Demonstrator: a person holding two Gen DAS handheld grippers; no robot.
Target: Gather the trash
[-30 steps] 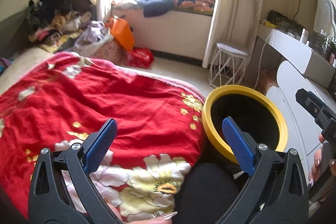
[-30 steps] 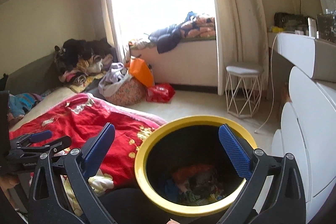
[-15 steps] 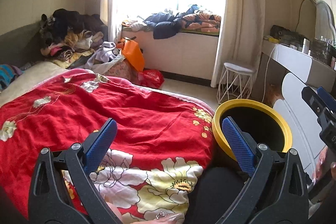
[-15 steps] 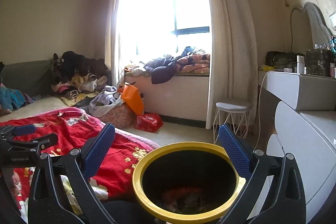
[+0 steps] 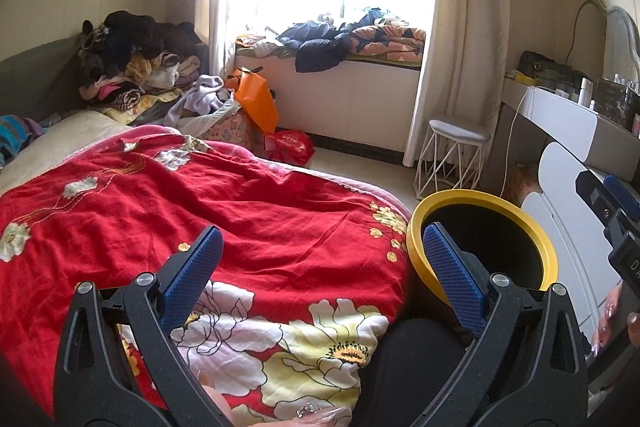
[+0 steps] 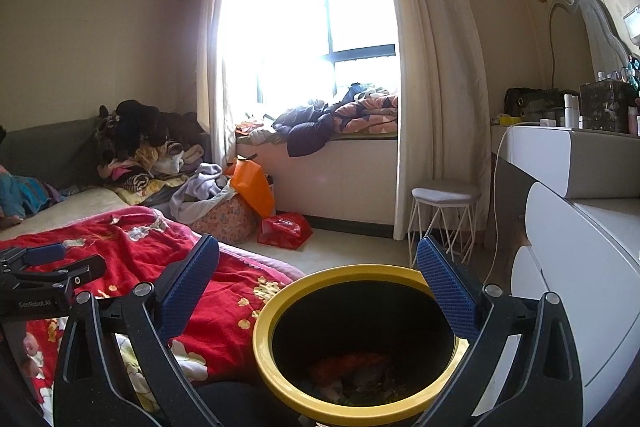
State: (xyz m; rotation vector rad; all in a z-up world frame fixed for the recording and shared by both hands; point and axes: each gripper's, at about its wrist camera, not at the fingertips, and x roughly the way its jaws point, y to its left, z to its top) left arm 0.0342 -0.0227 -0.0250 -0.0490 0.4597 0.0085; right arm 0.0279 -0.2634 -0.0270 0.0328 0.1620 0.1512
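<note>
A black bin with a yellow rim (image 6: pixel 276 355) stands beside the bed, and red and mixed trash (image 6: pixel 352 367) lies at its bottom. My right gripper (image 6: pixel 318 275) hangs open just above the bin's mouth, with nothing between its blue pads. My left gripper (image 5: pixel 320 259) is open and empty over the red flowered blanket (image 5: pixel 240 227), with the bin's rim (image 5: pixel 420 255) at its right finger. In the left wrist view the right gripper (image 5: pixel 612 211) shows at the right edge; in the right wrist view the left gripper (image 6: pixel 44 267) shows at the left edge.
A white stool (image 6: pixel 444 219) stands by the curtain. White drawers (image 6: pixel 580 267) and a dressing table (image 5: pixel 568 115) line the right side. An orange bag (image 5: pixel 258 99), a red bag (image 5: pixel 288 145) and piled clothes (image 5: pixel 132 59) lie beyond the bed. Clothes cover the window seat (image 6: pixel 340 123).
Both cameras have tilted upward, so more window and ceiling show and the bin sits lower in each view. Both grippers stay open and empty.
</note>
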